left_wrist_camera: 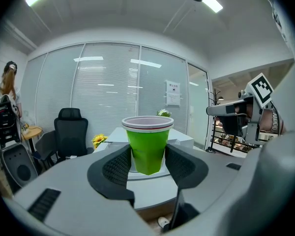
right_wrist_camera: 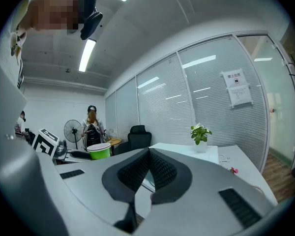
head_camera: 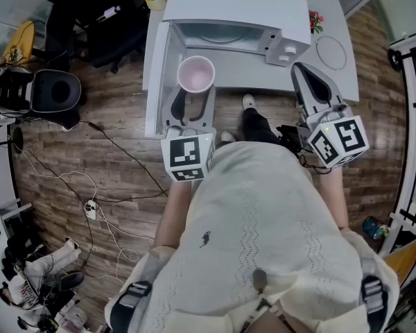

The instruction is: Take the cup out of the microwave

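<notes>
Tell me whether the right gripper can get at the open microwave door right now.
Probably not directly: the right gripper, shut and empty, sits right of the microwave, whose door hangs open at the left, and the left gripper holding the cup stands between them.

Cup (head_camera: pixel 195 73): in the head view only the rim and inside are shown; the outer wall is hidden.
Cup flanks: in the left gripper view both lower sides are covered by the pads (left_wrist_camera: pixel 119 166) of the left gripper (left_wrist_camera: pixel 148 155).
Microwave (head_camera: pixel 229 33): the cavity is largely screened by its own top.
Notice (left_wrist_camera: pixel 173 93): the print is too small to be read.
Person (left_wrist_camera: pixel 5 107): 1 figure, cut off by the left edge.
</notes>
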Motion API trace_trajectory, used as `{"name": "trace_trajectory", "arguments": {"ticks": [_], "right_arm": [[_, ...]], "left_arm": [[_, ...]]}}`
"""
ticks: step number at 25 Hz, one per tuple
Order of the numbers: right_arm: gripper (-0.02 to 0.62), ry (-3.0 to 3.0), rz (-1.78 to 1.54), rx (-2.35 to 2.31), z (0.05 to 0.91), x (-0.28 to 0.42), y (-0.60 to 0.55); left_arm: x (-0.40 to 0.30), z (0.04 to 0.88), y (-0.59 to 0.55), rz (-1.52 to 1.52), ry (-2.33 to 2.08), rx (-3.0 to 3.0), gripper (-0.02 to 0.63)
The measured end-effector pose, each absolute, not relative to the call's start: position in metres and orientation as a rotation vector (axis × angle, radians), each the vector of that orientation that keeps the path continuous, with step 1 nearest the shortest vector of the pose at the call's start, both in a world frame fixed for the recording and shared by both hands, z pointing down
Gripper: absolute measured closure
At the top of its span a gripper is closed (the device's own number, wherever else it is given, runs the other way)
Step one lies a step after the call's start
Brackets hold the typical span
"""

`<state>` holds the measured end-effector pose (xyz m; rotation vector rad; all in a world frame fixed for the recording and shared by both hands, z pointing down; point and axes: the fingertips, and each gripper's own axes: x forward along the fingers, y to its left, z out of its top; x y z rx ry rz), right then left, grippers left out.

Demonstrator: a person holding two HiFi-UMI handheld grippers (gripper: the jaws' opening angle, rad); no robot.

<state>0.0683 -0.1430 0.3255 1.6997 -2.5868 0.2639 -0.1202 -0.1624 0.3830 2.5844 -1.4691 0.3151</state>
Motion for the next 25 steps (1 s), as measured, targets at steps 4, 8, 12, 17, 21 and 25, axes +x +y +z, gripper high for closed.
{"name": "trace_trajectory", "arguments": {"ticks": [4, 8, 12, 17, 21, 25], "right_arm": [[0.588, -2.581, 0.281, 1.702, 0.328, 0.068, -0.145], [0.588, -2.575, 0.287, 1.7, 0.33, 0.068, -0.147], [0.588, -2.571, 0.292, 1.696, 0.331, 0.068, -0.15], [0.588, -2.559, 0.295, 1.698, 0.335, 0.071, -0.155], [0.588, -2.553, 0.296, 1.697, 0.336, 0.073, -0.159], [0.588, -2.539, 0.31, 1.709, 0.34, 0.077, -0.162]], "left_arm": [[-0.115, 0.386, -0.163, 0.325, -1.451, 2.589, 0.367], [-0.112, 0.389, -0.164, 0.327, -1.436, 2.595, 0.367], [-0.112, 0.39, -0.168, 0.34, -1.438, 2.591, 0.367], [-0.108, 0.395, -0.171, 0.346, -1.422, 2.586, 0.367], [-0.107, 0.4, -0.175, 0.357, -1.419, 2.584, 0.368], [-0.106, 0.404, -0.179, 0.357, -1.424, 2.588, 0.367]]}}
